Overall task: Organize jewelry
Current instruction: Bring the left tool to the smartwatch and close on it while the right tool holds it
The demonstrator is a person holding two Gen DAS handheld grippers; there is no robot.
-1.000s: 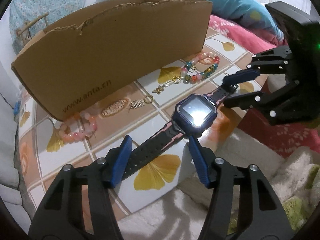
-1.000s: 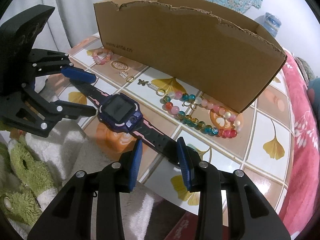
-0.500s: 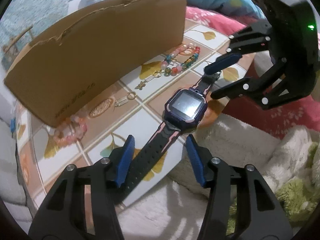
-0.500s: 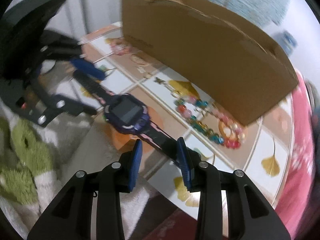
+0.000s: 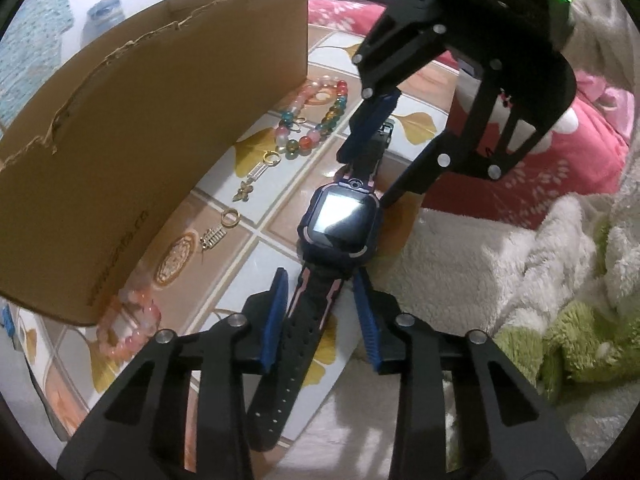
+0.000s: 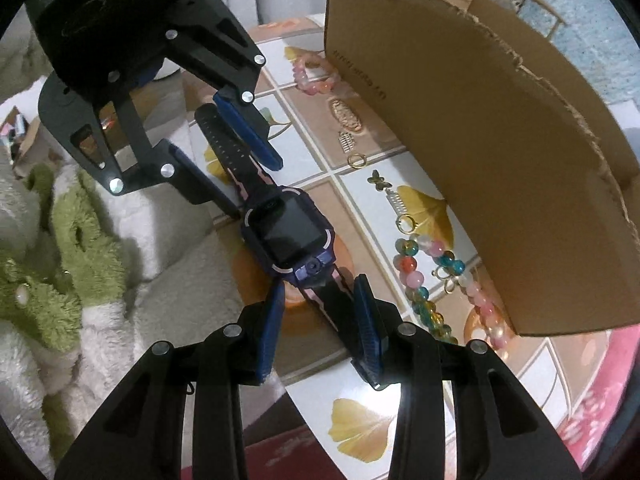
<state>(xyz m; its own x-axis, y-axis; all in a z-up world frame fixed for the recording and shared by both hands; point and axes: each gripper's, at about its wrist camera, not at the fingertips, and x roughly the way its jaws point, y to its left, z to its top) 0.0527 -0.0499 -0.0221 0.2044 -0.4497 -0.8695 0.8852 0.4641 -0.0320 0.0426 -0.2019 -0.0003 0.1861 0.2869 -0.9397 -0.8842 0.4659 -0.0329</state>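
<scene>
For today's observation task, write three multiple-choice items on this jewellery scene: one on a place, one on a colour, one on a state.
1. Where does the multicoloured bead bracelet lie?
A) on the table beside the cardboard box
B) inside the box
C) on a fluffy blanket

2. What colour are the leaf prints on the table tiles?
A) green
B) blue
C) yellow

3. How is the smartwatch strap?
A) buckled into a loop
B) unfastened, stretched out straight
C) torn off the case

Answers: 1 A, its beads rest on tiles by the box wall; 2 C, every leaf is yellow; 3 B, both strap ends extend away from the case.
</scene>
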